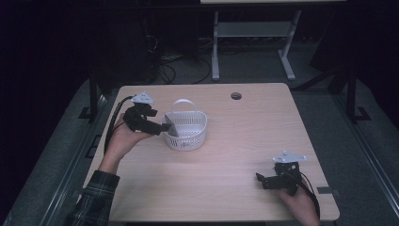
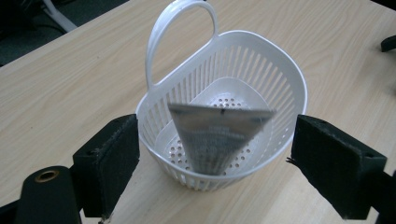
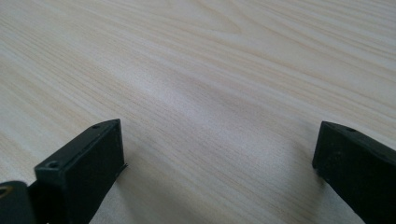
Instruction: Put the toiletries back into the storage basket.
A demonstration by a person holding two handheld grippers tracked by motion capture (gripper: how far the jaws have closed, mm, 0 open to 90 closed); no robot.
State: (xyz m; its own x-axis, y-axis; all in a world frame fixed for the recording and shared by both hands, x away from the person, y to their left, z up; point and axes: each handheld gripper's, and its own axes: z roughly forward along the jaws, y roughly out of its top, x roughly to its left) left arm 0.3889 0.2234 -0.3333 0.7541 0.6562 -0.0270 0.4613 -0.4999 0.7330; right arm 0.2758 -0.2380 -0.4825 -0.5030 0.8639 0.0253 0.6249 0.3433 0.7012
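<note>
A white slotted plastic basket (image 1: pixel 190 134) (image 2: pixel 261 56) with an upright loop handle (image 2: pixel 161 37) stands on the left half of the wooden table (image 1: pixel 244 141). A flat grey triangular piece (image 2: pixel 217 135) (image 1: pixel 173 131) stands point down inside it, leaning on the wall nearest my left gripper. My left gripper (image 1: pixel 165 126) (image 2: pixel 215 140) is held just left of the basket, open, its jaws spread wider than the basket and touching nothing. My right gripper (image 1: pixel 260 179) (image 3: pixel 219 144) rests low over bare wood at the front right, open and empty.
A round cable hole (image 1: pixel 236 96) sits near the table's far edge. Beyond the table stand a white desk frame (image 1: pixel 254 33) and cables on the dark floor. The person's left arm has a plaid sleeve (image 1: pixel 94 202) at the front left corner.
</note>
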